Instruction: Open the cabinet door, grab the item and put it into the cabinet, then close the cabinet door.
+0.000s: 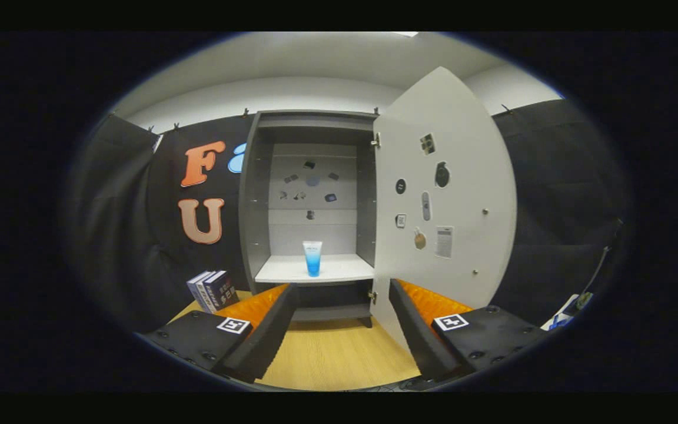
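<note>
Nearest my camera, the gripper (339, 330) sits with its two fingers (268, 330) spread wide apart and nothing between them; through the gap I see bare wooden tabletop (333, 359). Beyond the fingertips stands the grey cabinet (251, 194), its door (462, 194) swung open to the right, hinged on the cabinet's right side. The door's inner face carries several small stickers, and I see two small studs near its outer edge.

The item, a blue tube (312, 258), stands upright on its cap on the cabinet's white shelf (286, 272), roughly centred and well ahead of the fingers. Behind it, on the cabinet's pale back panel, I make out a scatter of small dark shapes, possibly stickers; they are too small for me to tell.

To the left of the cabinet, a few books (212, 290) stand leaning on the table, just beyond the left finger.
</note>
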### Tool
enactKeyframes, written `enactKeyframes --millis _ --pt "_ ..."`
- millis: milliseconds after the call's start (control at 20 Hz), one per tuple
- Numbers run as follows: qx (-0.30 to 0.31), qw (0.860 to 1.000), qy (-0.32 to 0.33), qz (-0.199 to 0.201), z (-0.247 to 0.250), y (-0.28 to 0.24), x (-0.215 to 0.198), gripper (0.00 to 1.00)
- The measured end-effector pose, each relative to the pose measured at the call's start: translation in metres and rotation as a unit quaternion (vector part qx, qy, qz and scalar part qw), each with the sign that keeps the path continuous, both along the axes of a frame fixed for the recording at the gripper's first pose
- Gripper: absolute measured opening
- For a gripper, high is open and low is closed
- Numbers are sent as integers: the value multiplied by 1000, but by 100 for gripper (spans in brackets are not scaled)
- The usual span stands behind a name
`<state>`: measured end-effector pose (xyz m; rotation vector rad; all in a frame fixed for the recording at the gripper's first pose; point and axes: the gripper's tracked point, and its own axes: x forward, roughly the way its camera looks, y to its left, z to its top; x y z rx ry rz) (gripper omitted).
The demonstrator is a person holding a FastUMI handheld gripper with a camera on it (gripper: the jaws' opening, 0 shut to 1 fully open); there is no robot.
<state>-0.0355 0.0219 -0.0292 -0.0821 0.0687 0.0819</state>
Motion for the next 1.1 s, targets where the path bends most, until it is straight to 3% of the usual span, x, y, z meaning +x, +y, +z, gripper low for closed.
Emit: enactKeyframes --millis 300,650,900,1100 --pt "6 997 -1 -83 -4 -107 -26 98" --pt "26 986 12 -161 -29 -214 -16 99" --pt "37 984 36 -171 -58 -254 20 97" --pt "29 987 59 -148 -81 -250 54 98"
